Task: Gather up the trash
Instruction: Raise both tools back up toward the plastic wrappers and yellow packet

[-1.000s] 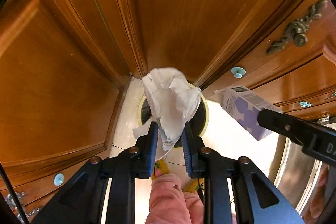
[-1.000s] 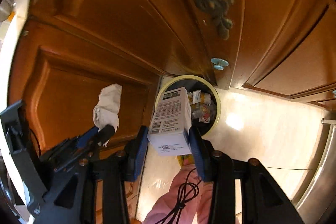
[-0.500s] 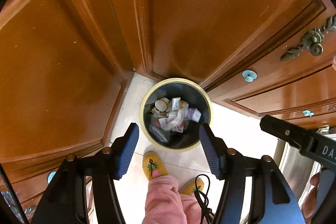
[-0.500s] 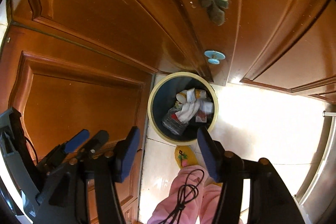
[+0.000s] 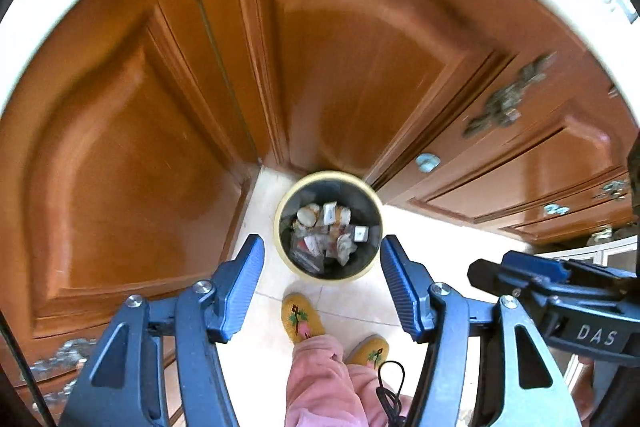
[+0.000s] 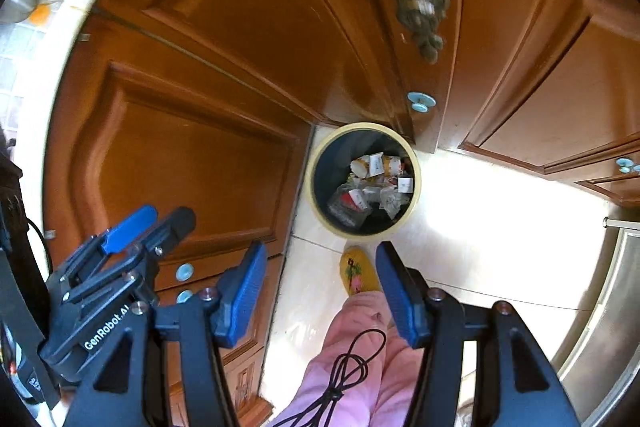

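- The trash bin (image 5: 280,227), round with a pale yellow rim and a dark inside, stands on the light tiled floor (image 5: 432,239) in the corner where the wooden cabinet doors (image 5: 360,75) meet; its far rim sits close against the base of the doors.
- Inside the bin lies a heap of trash (image 5: 326,233): crumpled paper, small cartons and wrappers, filling the bottom well below the rim.
- The left gripper (image 5: 322,279) hangs above the bin with its blue fingers spread wide apart and nothing between them.
- The right gripper (image 6: 320,281) is likewise wide open and bare, and in its view the bin (image 6: 416,183) shows just beyond the fingertips.
- Each gripper appears at the side of the other's view: the right one at the right edge of the left view, the left one at the lower left of the right view.
- Below the grippers are the person's yellow slippers (image 5: 300,317), near the bin, and pink trouser legs (image 5: 320,379).
- A black cable (image 6: 344,367) hangs in front of the trousers.
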The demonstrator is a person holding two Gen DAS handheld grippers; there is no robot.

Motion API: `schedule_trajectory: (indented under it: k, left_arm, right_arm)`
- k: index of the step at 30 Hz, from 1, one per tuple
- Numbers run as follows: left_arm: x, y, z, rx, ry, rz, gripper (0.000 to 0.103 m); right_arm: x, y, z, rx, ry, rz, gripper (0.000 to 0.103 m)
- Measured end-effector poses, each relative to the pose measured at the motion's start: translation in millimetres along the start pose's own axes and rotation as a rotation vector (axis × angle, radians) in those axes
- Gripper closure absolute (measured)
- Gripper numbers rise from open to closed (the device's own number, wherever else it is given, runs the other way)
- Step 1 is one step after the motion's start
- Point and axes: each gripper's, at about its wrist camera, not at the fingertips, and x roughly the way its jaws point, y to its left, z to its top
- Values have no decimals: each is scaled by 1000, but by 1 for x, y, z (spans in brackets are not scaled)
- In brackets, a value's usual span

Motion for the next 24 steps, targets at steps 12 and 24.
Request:
schedule_trajectory:
  k: [12,24]
  left_arm:
    - [-179,-11,52,85,-269,41,34]
    - [-272,-33,115,200,-473,125,17]
  right_arm:
    - [-144,47,9,-113,-195,52,46]
    - [-248,78,45,-123,-400,126,46]
